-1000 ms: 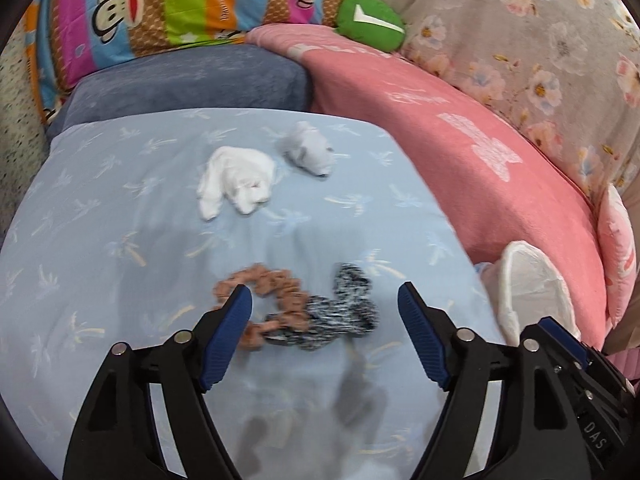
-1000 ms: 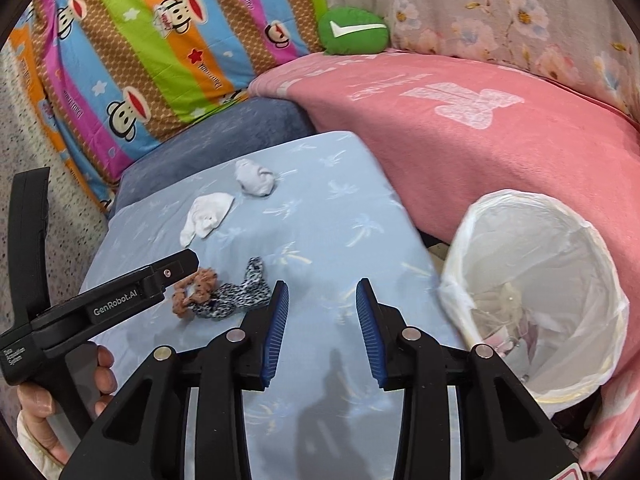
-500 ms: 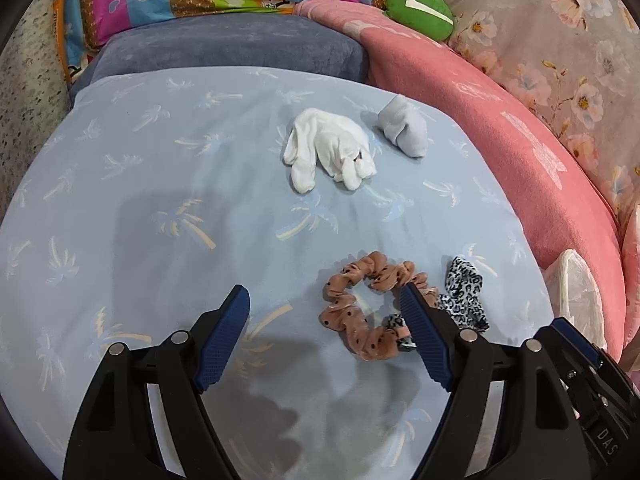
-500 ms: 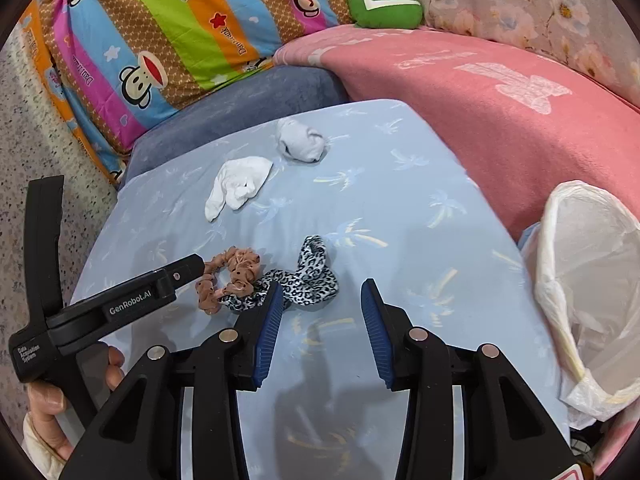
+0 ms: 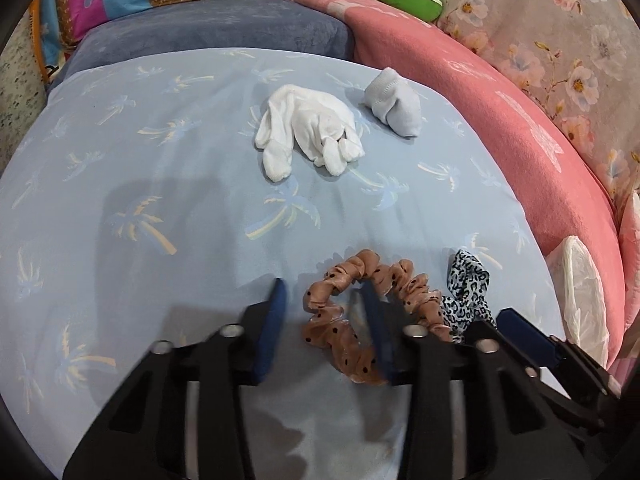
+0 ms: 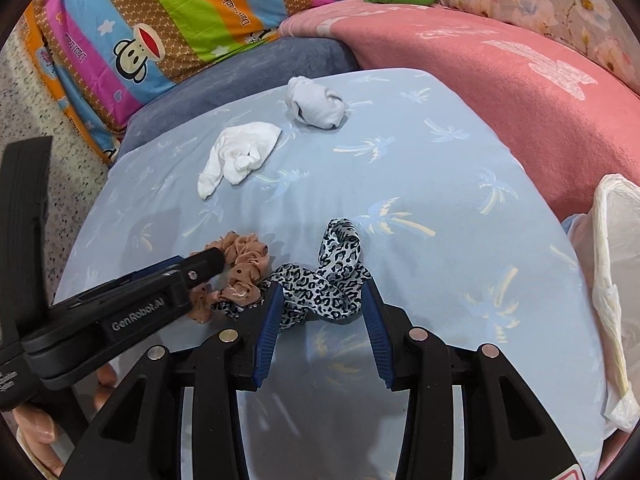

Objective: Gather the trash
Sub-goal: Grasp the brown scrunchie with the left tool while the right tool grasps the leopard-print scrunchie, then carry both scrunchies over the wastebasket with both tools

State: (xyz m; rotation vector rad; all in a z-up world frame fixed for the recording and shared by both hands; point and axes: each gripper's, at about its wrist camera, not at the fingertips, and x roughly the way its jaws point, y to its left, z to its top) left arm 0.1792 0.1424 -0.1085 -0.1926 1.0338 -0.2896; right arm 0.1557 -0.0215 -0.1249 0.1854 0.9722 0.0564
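A brown dotted scrunchie [image 5: 360, 266] lies on the light blue sheet [image 5: 160, 160], tangled with a leopard-print scrunchie [image 5: 466, 280]. My left gripper [image 5: 322, 296] is closing. One finger stands inside the brown ring and the other just outside it, with a small gap left to the fabric. In the right wrist view my right gripper [image 6: 320, 300] is open, with the leopard scrunchie [image 6: 336, 256] lying between its fingertips. The brown scrunchie [image 6: 244, 264] lies to its left, under the left gripper's finger [image 6: 200, 266]. A white-lined trash bin [image 6: 612, 260] stands at the right edge.
A white sock [image 5: 308, 128] and a balled grey sock [image 5: 394, 108] lie farther back on the sheet. A pink blanket [image 5: 540, 152], a navy cushion [image 5: 216, 32] and a striped monkey pillow [image 6: 160, 20] ring the sheet. A hand [image 6: 36, 428] holds the left gripper.
Both grippers came down closer to the scrunchies. The left jaws narrowed from wide open to straddle the brown scrunchie's side. The right gripper now has the leopard scrunchie between its tips.
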